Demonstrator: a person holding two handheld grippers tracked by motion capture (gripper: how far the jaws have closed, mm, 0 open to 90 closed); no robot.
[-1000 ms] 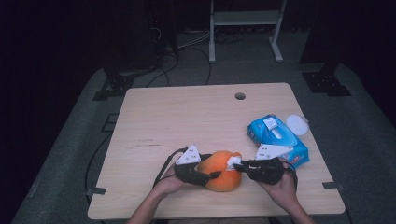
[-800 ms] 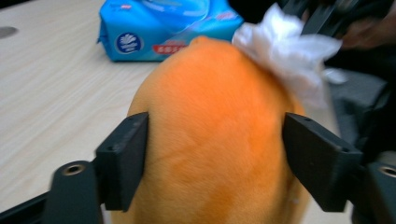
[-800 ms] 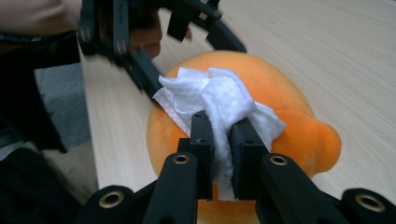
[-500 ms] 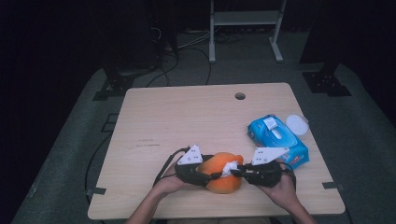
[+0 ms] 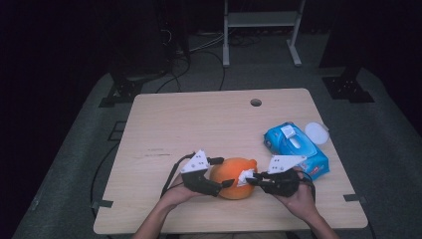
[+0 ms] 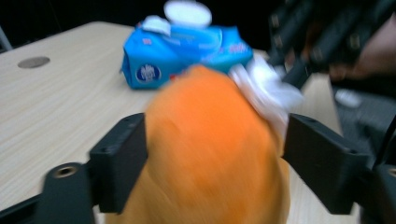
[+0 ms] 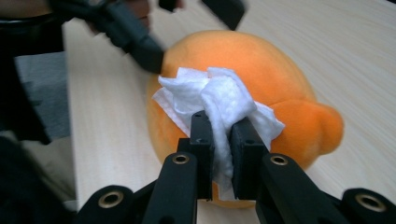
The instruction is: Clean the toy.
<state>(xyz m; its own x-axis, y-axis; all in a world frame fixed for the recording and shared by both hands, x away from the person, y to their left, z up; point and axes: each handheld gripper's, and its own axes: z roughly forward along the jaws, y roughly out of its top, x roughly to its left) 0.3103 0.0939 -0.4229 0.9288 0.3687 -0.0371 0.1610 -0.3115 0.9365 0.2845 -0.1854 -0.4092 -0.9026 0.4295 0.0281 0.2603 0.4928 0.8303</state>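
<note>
The wooden bench (image 5: 199, 129) is carrying everything, with a small round hole (image 5: 256, 102) near its far edge. A blue wipes pack (image 5: 293, 149) is lying toward the right side, a white round lid (image 5: 316, 132) just behind it. The orange plush toy (image 5: 235, 178) is sitting near the front edge, between the two hands. The left tool (image 5: 225, 172) is straddling the plush, its jaws having just been opening; they are standing on either side of the toy, and the blur is hiding whether the pads are pressing it. The right tool (image 5: 251, 179) is clenched on a crumpled white wipe (image 7: 219, 100), which is resting against the plush's side.
</note>
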